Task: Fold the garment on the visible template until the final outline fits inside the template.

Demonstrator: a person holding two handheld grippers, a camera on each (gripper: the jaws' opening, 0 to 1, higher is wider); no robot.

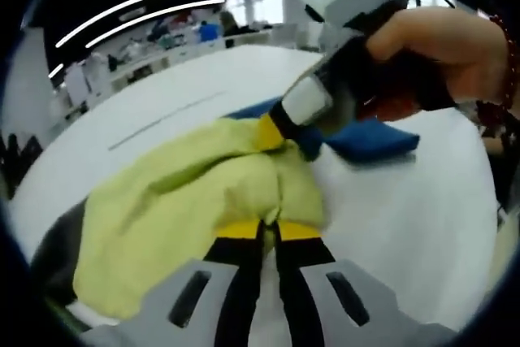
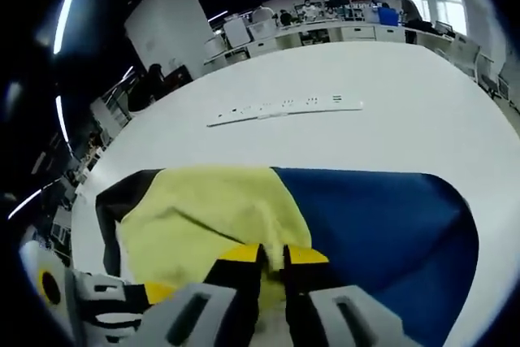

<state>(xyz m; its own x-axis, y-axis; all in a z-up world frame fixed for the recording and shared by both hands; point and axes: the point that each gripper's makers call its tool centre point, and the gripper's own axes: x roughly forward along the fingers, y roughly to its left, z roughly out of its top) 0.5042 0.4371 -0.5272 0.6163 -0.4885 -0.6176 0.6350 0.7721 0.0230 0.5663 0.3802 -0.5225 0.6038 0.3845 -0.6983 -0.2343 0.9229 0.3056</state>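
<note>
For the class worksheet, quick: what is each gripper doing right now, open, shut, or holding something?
Left gripper: shut on the yellow garment.
Right gripper: shut on the yellow garment's edge, above the blue template.

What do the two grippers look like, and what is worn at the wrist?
The left gripper and the right gripper both have black jaws with yellow tips on grey slotted bases. The right gripper's body is white and grey. The hand wears a dark red bead bracelet.
</note>
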